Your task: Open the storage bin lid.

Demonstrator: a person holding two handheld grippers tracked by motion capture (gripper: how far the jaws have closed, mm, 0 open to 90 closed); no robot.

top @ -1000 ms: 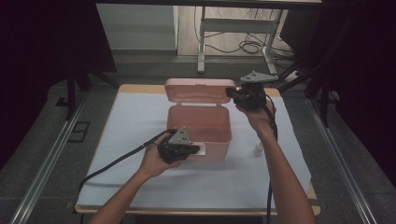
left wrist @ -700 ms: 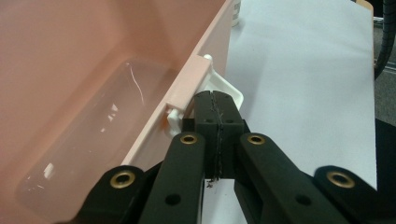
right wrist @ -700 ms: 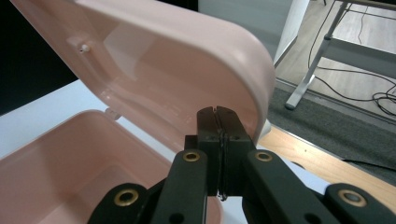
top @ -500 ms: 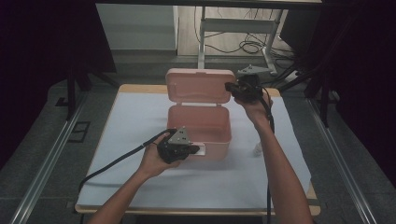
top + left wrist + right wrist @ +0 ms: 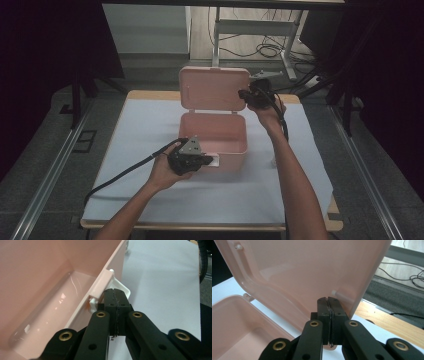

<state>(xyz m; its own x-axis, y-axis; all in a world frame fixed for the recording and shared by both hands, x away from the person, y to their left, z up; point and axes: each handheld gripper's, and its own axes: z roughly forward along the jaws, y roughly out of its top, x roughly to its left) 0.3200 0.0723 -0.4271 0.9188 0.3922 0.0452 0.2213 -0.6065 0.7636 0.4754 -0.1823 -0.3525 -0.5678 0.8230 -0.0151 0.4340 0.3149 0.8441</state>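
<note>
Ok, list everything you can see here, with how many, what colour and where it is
Box: one, pink, open and empty, middle of the table.
Lid: one, pink, hinged at the box's far edge, standing upright.
Latch: one, pink with a white loop, on the box's near wall.
Table cover: one, pale blue-white, spread over the table.
Table: one, wooden edge showing at the far side.
Metal stand: one, grey, on the floor beyond the table, with cables.
Left claw: one, black, shut, at the latch.
Right claw: one, black, shut, at the lid's right edge.
Forearms: two, coming in from the bottom of the high view.
</note>
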